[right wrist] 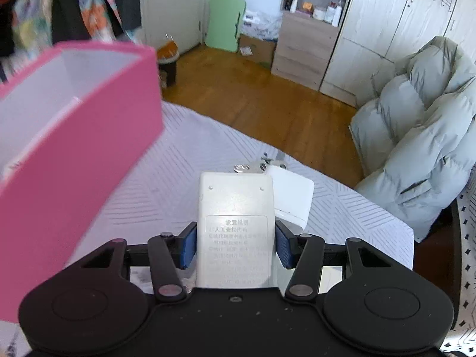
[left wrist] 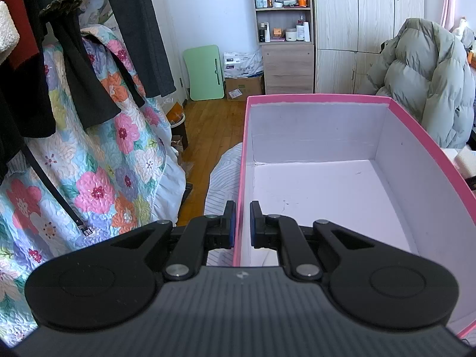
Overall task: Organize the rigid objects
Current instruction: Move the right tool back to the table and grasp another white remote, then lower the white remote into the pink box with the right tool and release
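Note:
A pink box (left wrist: 416,136) with a white empty inside fills the right of the left wrist view. My left gripper (left wrist: 241,223) is shut on its near left wall, one finger outside and one inside. In the right wrist view the same pink box (right wrist: 89,136) is at the left, tilted and blurred. My right gripper (right wrist: 236,247) is shut on a white remote control (right wrist: 236,214) with printed text on its back. A white charger plug (right wrist: 293,197) and a small metal piece (right wrist: 251,167) lie just beyond it on the striped cloth (right wrist: 184,184).
A grey puffer coat (right wrist: 416,136) hangs over a chair at the right. A floral quilt (left wrist: 98,160) and dark clothes (left wrist: 74,68) hang at the left. Wooden floor (right wrist: 253,101), a shelf unit (left wrist: 285,29) and wardrobe stand beyond.

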